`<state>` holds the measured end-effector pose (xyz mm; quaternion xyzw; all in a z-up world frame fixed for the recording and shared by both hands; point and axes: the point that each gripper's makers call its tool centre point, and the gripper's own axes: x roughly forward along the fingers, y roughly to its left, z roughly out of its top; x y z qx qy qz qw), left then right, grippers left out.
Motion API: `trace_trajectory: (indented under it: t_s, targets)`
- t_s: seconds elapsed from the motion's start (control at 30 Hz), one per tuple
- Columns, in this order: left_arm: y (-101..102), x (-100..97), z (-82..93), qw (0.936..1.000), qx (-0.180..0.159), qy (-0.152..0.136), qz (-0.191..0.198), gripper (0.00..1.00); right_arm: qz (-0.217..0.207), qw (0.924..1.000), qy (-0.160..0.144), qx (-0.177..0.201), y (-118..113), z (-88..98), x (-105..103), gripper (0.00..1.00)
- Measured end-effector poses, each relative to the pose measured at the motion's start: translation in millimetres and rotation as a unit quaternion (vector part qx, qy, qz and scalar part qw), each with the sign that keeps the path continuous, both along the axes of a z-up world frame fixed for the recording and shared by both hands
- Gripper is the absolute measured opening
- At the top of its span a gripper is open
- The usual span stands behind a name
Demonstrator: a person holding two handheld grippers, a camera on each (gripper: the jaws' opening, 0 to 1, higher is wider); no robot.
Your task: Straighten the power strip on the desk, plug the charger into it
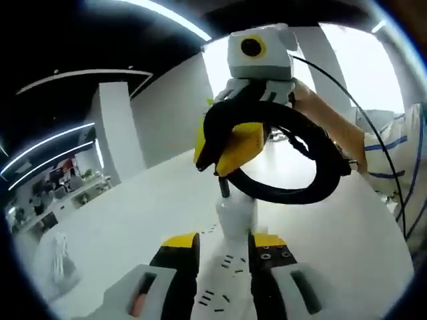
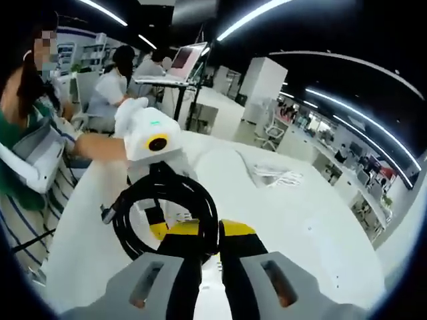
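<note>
The white power strip (image 1: 225, 267) runs between my left gripper's (image 1: 223, 245) yellow-tipped jaws, which are shut on its sides; its slots face up. The strip's thick black cable (image 1: 293, 157) is coiled in a loop and hangs above it, and my right gripper (image 1: 230, 143) is shut on that coil from above. In the right gripper view the cable loop (image 2: 137, 213) sits just ahead of my right gripper (image 2: 208, 233), with the left gripper (image 2: 157, 143) behind it. A white bundled lead (image 2: 273, 177), possibly the charger's, lies on the white desk (image 2: 320, 233).
The bundled lead (image 1: 60, 257) also lies at the desk's left side. A person's hand and sleeve (image 1: 380, 143) hold the right gripper. People sit at a laptop stand (image 2: 183, 63) beyond the desk's far edge. A thin black wire (image 1: 393, 167) trails at the right.
</note>
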<state>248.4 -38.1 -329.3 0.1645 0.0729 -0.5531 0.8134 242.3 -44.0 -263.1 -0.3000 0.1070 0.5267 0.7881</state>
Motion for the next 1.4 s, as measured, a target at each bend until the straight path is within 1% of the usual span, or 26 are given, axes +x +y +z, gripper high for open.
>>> trace_trajectory:
  t_s: [0.03, 0.1, 0.13, 0.27, 0.33, 0.37, 0.47, 0.57, 0.67, 0.87, 1.1, 1.27, 1.4]
  targets:
    - [10.9, 6.1, 1.5, 0.9998, -0.005, -0.004, 0.017, 0.27, 0.001, 1.0000, 0.000, 0.000, 0.3, -0.3, 0.1, 0.08]
    - [26.5, 12.8, 5.3, 0.9990, -0.021, 0.002, 0.040, 0.27, 0.000, 1.0000, 0.004, 0.006, 0.7, -0.7, 0.5, 0.08]
    - [33.3, 16.0, 9.0, 0.9983, -0.029, -0.001, 0.050, 0.27, -0.001, 1.0000, 0.005, 0.008, -0.2, -0.1, 1.4, 0.08]
    - [51.2, 21.2, 15.3, 0.9967, -0.049, 0.001, 0.064, 0.26, -0.004, 0.9999, 0.006, 0.014, -0.2, -0.1, 1.0, 0.08]
    - [56.3, 24.7, 14.1, 0.9960, -0.046, -0.001, 0.076, 0.26, -0.005, 0.9999, 0.005, 0.015, 0.6, -0.5, 0.4, 0.08]
    - [59.4, 27.5, 12.8, 0.9958, -0.035, -0.010, 0.084, 0.27, -0.007, 0.9999, 0.005, 0.013, 0.8, -0.6, 0.3, 0.08]
    - [61.9, 28.6, 12.1, 0.9949, -0.020, -0.028, 0.094, 0.27, -0.008, 0.9999, 0.005, 0.005, 1.3, -1.0, 0.3, 0.08]
    - [62.1, 28.1, 13.6, 0.9946, -0.017, -0.035, 0.096, 0.27, -0.010, 0.9999, 0.004, -0.004, 3.0, -2.1, 0.3, 0.08]
    - [61.7, 26.6, 16.0, 0.9948, -0.027, -0.032, 0.093, 0.27, -0.011, 0.9999, 0.006, -0.009, 5.1, -2.2, 1.5, 0.09]
    - [69.6, 28.6, 22.5, 0.9943, -0.042, -0.025, 0.095, 0.27, -0.011, 0.9998, 0.009, -0.014, 9.3, -1.8, 1.4, 0.10]
    - [72.1, 28.0, 29.3, 0.9931, -0.065, -0.016, 0.096, 0.27, -0.008, 0.9996, 0.013, -0.023, 10.2, -1.0, -0.1, 0.11]
    - [72.0, 27.4, 28.2, 0.9928, -0.065, -0.016, 0.099, 0.26, -0.007, 0.9996, 0.012, -0.025, 10.1, -0.9, -0.2, 0.12]
    - [71.5, 26.8, 27.0, 0.9929, -0.060, -0.019, 0.100, 0.26, -0.008, 0.9994, 0.017, -0.029, 9.1, -2.6, -0.1, 0.15]
